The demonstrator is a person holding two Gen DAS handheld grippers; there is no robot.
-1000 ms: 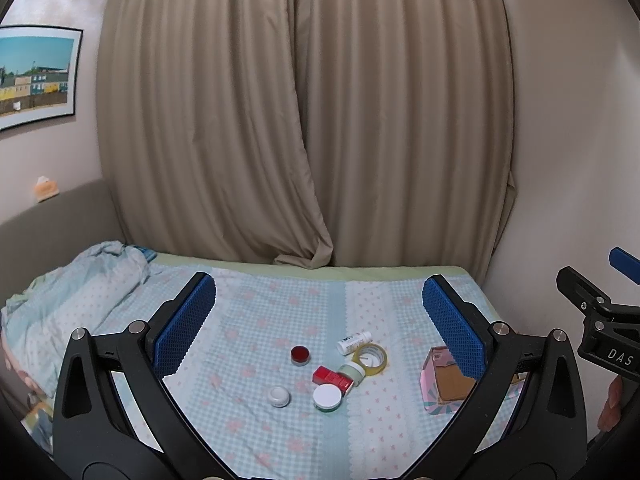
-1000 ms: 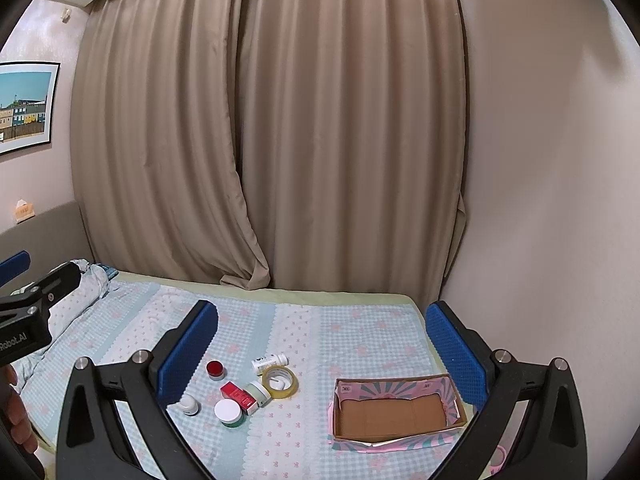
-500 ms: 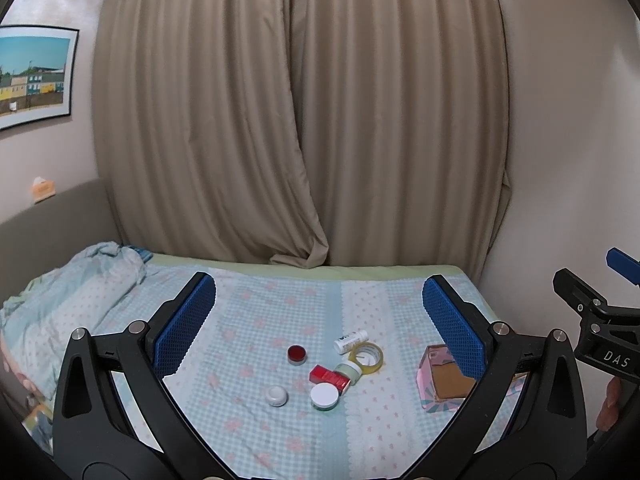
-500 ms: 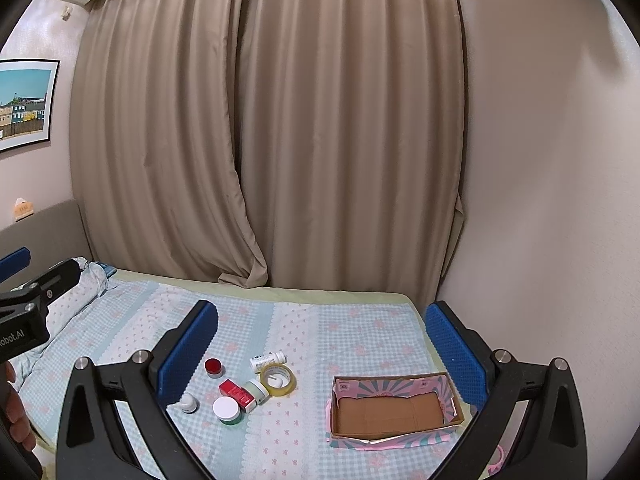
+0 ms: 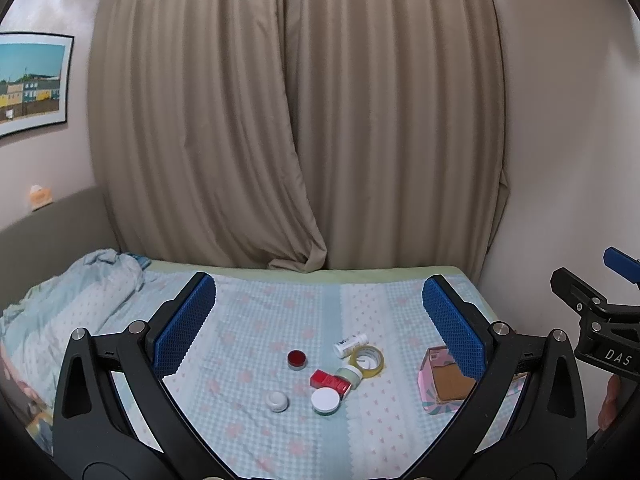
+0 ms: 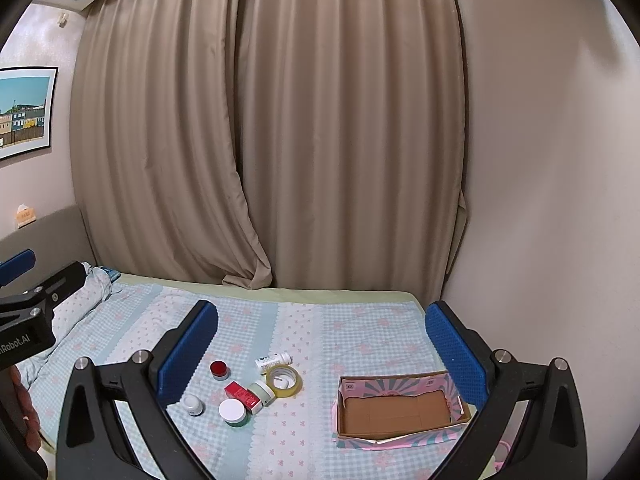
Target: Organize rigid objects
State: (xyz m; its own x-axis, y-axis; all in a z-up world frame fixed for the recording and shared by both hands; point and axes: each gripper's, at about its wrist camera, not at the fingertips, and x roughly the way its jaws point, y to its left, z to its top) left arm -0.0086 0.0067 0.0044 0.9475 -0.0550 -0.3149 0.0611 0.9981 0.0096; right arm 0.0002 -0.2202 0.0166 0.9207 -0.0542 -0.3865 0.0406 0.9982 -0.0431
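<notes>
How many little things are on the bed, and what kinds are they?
Round jars: 4 (red-topped, small white, green with white lid, pale one lying down)
White bottle: 1
Tape roll: 1
Red box: 1
Cardboard box: 1
Total: 8

Bed (image 6: 360, 332) under my fingers, in a blue-and-pink checked sheet.
Lower centre: red-lidded jar (image 6: 219, 369), tape roll (image 6: 284, 380), white bottle (image 6: 273, 360), red box (image 6: 242, 396); cardboard tray (image 6: 400, 434) lower right; crumpled blanket (image 5: 68, 304) left.

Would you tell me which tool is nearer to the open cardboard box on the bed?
Right. The right tool faces the cardboard box almost straight ahead; the left tool is off to the box's left, facing the small containers.
</notes>
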